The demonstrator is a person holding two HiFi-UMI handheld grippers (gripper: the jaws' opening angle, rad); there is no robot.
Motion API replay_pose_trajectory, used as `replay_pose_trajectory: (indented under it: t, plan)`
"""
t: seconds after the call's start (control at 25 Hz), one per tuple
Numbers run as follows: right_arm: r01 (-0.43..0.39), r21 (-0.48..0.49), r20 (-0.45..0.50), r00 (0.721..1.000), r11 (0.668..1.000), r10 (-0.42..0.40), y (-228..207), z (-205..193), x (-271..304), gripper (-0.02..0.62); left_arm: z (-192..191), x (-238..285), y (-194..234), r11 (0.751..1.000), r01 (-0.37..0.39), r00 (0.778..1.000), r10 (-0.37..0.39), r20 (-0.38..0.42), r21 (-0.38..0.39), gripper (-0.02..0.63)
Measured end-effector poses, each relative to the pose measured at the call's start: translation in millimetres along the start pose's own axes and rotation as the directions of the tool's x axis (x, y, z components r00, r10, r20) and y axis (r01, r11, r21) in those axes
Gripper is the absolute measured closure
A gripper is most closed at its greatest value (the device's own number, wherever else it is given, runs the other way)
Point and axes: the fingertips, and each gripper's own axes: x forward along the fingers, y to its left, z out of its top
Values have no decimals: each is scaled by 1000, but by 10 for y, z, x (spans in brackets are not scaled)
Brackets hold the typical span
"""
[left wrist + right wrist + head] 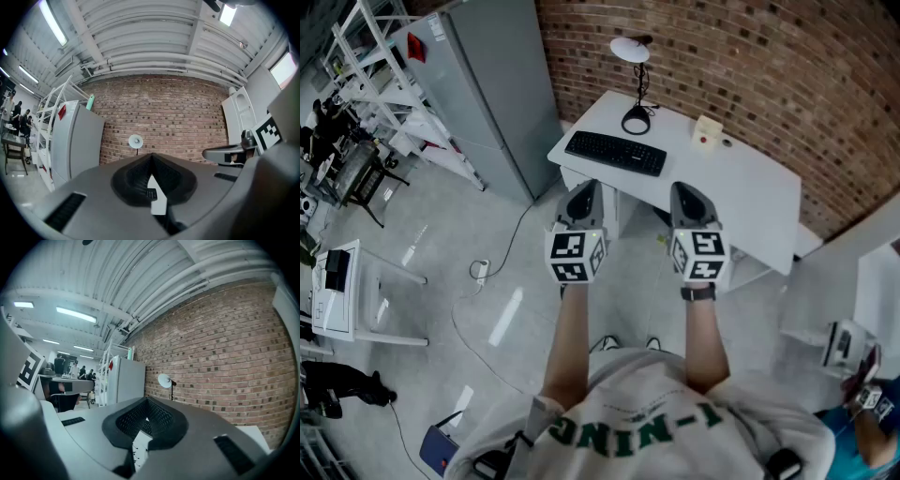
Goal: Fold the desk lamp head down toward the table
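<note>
On the desk [741, 187], the desk lamp [641, 89] stands upright, head [628, 49] raised.

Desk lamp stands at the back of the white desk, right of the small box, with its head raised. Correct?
Wrong side. The head view shows the desk lamp left of the small box. It does stand at the back of the white desk, head raised.

Wall: red brick wall [750, 56] behind the white desk [759, 187].
Floor: pale grey floor [441, 319], glossy, with light glare.
Furniture: tall grey cabinet [487, 84] just beside the desk; white rack [370, 56] beyond it.
Ceiling: corrugated ceiling [150, 28], pipes [154, 60], lit strip lights [52, 21].
</note>
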Motion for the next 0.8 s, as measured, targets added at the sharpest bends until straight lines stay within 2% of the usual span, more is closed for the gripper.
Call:
replay_pose_trajectory:
  t: [0.32, 0.56, 0.72, 0.8]
  plan:
    - [22, 19, 2, 1000, 1000, -22, 191, -76, 35, 592, -24, -95, 209, 1000, 13, 1000, -13, 9, 0, 604]
    - [3, 10, -21, 1000, 1000, -2, 353, -210, 76, 592, -118, -112, 244, 996, 46, 999, -46, 4, -72, 604]
    - [10, 78, -21, 1000, 997, -9, 347, -202, 138, 592, -153, -87, 311, 997, 36, 999, -37, -6, -68, 604]
    - [1, 79, -22, 1000, 997, 1, 366, -205, 199, 592, -169, -52, 376, 997, 27, 1000, -28, -10, -71, 604]
